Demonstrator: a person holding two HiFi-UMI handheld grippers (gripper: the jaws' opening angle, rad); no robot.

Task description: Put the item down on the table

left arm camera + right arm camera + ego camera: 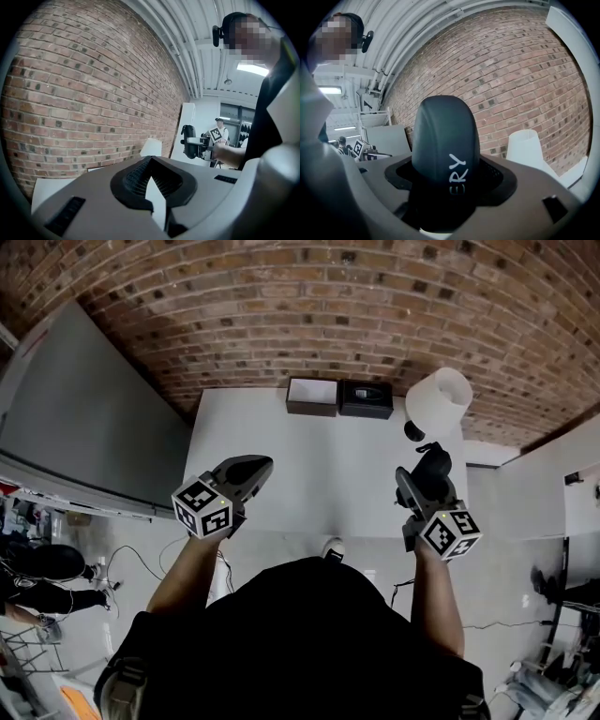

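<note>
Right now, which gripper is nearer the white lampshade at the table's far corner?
Right. In the head view the right gripper is just in front of the white lampshade, on the person's side of it. The left gripper is over the opposite side of the table, well to the lampshade's left.

Even indoor light fills the room; ceiling strip lights (253, 69) glare in the gripper views, and the white table (309, 465) is bright with barely a shadow. All views bend hard at the edges, curving the brick wall (309, 306) and blackening the corners. The dark item (445, 140), close to the lens, looks murky and soft.
</note>
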